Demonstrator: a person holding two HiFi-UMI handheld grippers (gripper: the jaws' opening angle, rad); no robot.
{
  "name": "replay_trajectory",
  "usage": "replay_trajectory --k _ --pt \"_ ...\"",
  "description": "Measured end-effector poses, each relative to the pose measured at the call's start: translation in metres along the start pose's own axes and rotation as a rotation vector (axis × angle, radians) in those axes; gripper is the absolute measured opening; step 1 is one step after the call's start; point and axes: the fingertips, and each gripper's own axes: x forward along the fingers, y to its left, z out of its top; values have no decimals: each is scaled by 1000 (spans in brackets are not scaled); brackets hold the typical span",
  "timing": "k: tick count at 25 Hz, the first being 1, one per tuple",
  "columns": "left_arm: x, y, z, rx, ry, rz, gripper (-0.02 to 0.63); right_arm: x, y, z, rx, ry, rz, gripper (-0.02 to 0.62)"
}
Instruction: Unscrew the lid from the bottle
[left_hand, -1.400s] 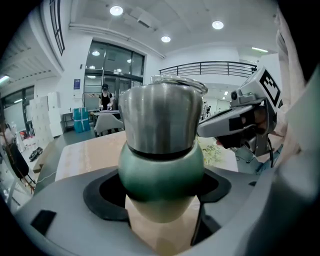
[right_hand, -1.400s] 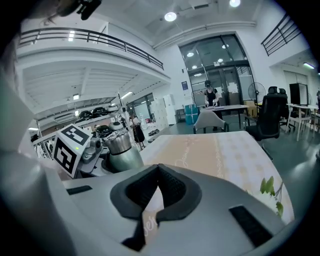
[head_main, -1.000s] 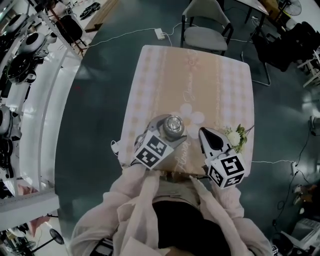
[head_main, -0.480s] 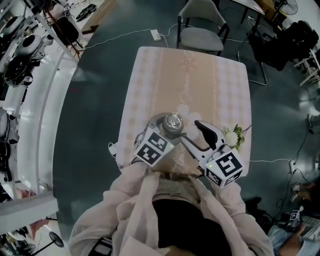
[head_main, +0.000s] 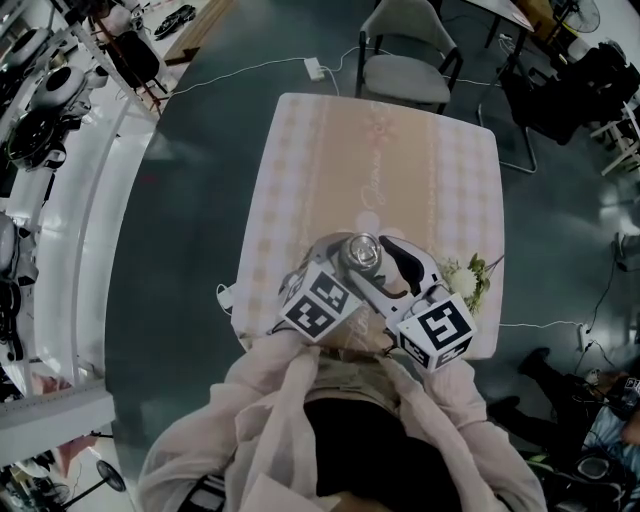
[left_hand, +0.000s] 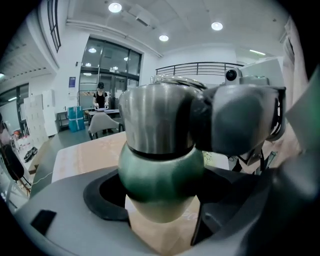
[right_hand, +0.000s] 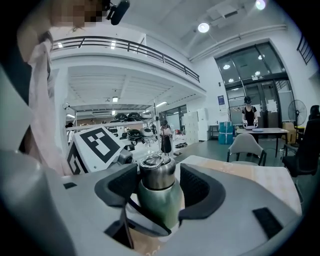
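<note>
A green bottle (head_main: 362, 252) with a steel lid (right_hand: 157, 172) stands upright on the near part of the table. My left gripper (head_main: 345, 264) is shut on its green body (left_hand: 160, 170), one jaw on each side. My right gripper (right_hand: 159, 187) comes in from the right at lid height. Its jaws have just been opening and now flank the lid, with a gap showing on both sides. In the head view the right gripper (head_main: 378, 252) reaches the bottle top. In the left gripper view, one right fingertip (left_hand: 240, 120) sits beside the lid (left_hand: 157, 117).
The table wears a beige patterned cloth (head_main: 380, 150). A small sprig of white flowers (head_main: 468, 275) lies just right of the grippers. A grey chair (head_main: 410, 65) stands at the far end. A power strip (head_main: 322, 68) and its cable lie on the floor.
My right gripper has swung left from beside the flowers to the bottle top, and its jaws went from shut to wide open. The left gripper and bottle shifted slightly right.
</note>
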Motion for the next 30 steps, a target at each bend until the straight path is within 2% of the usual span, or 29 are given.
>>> replay_trajectory --k 6,14,20,25,30 --pt "5 -6 3 3 1 -18 396 2 -2 2 -25 -24 14 255" --pt "-2 -8 8 70 -6 -29 396 -4 4 7 -77 -43 53 250" --pt "-5 -13 12 100 -42 -42 396 -8 14 19 -125 -130 84 247" --pt "-9 -17 12 161 -50 -52 396 -13 21 21 -173 -155 121 244" --pt "-16 -27 9 250 -45 -120 396 -18 32 25 -198 -165 209 244"
